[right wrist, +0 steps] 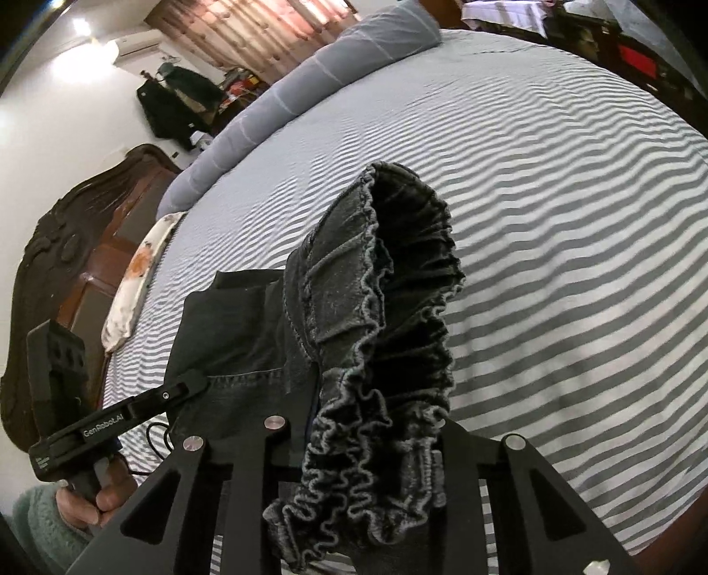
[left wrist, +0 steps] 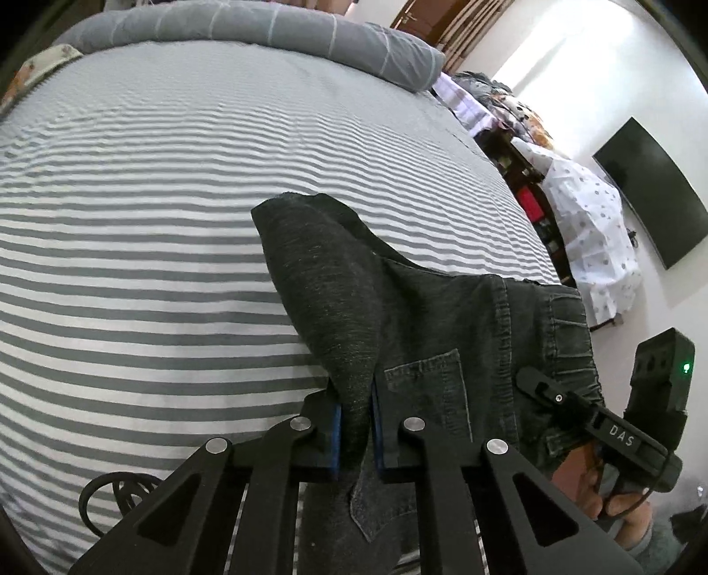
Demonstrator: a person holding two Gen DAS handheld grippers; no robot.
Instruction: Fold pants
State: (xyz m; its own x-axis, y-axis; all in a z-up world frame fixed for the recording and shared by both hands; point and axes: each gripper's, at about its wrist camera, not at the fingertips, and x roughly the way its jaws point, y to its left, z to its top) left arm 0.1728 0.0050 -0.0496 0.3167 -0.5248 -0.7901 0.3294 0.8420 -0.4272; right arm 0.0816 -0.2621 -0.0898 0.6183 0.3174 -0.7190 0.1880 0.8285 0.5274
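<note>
A pair of dark grey denim pants (left wrist: 442,336) is held up above a striped bed (left wrist: 155,221). My left gripper (left wrist: 356,424) is shut on a fold of the pants, the cloth pinched between its blue pads. My right gripper (right wrist: 358,438) is shut on the ruffled elastic waistband (right wrist: 398,309), which bunches over and hides its fingertips. The other gripper shows in each view: the right one at the lower right of the left wrist view (left wrist: 588,420), the left one at the lower left of the right wrist view (right wrist: 132,407). A back pocket (left wrist: 425,389) faces the left camera.
The grey-and-white striped bed (right wrist: 553,221) fills both views. A rolled grey blanket (left wrist: 265,31) lies along its far edge. A small patterned pillow (right wrist: 137,274) lies by the dark headboard (right wrist: 53,265). A wall TV (left wrist: 650,190) and cluttered shelves stand at the right. A black cable (left wrist: 110,491) lies on the bed.
</note>
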